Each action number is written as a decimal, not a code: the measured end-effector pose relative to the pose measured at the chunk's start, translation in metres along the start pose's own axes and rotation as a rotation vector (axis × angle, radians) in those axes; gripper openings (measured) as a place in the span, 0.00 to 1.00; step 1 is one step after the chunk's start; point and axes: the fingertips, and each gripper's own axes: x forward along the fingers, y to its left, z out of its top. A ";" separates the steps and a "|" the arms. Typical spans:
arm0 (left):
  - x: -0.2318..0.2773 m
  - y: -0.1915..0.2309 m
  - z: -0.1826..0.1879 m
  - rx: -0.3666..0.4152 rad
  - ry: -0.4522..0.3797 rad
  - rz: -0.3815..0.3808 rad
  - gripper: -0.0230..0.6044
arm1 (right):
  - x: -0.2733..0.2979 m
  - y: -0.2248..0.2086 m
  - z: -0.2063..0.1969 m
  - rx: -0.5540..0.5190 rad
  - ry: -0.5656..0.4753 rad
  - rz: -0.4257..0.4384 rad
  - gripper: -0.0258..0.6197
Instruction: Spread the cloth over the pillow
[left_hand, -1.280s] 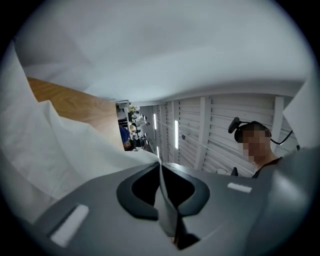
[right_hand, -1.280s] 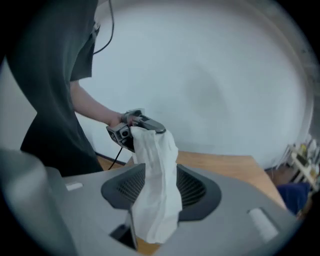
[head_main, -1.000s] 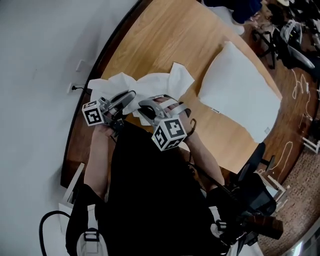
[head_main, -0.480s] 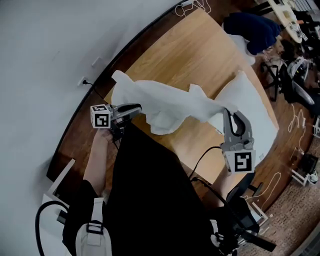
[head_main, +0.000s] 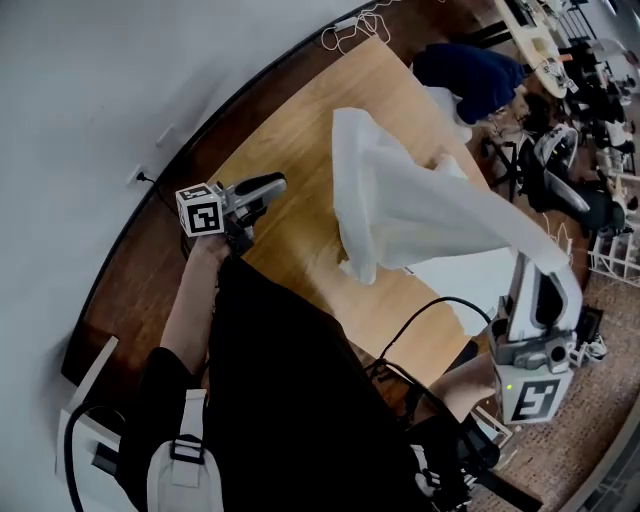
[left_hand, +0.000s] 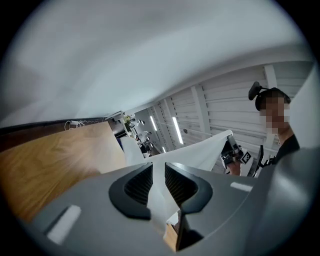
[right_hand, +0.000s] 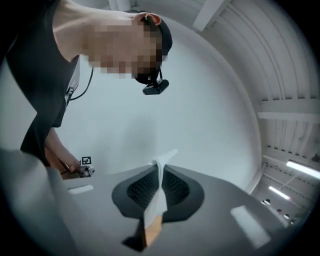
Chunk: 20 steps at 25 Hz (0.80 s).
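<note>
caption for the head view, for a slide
Right gripper holds white cloth high over the pillow; left gripper stands clear.

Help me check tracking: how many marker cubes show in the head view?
2. One cube rides the left tool at the table's left edge; the other cube rides the right tool, low at the right beyond the table. None looks hidden.

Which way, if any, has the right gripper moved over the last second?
Yes. The right gripper has swung from the table's near edge out past its right end, beyond the pillow, dragging the cloth.
</note>
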 end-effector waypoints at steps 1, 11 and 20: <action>0.007 0.008 -0.005 -0.018 0.006 -0.007 0.13 | -0.003 -0.003 0.002 -0.002 -0.002 -0.017 0.05; 0.034 0.065 -0.034 -0.121 0.098 0.106 0.17 | -0.060 -0.065 0.066 0.012 -0.120 -0.155 0.05; 0.034 0.073 -0.019 -0.084 0.033 0.108 0.17 | -0.096 -0.049 -0.002 0.155 0.043 -0.227 0.05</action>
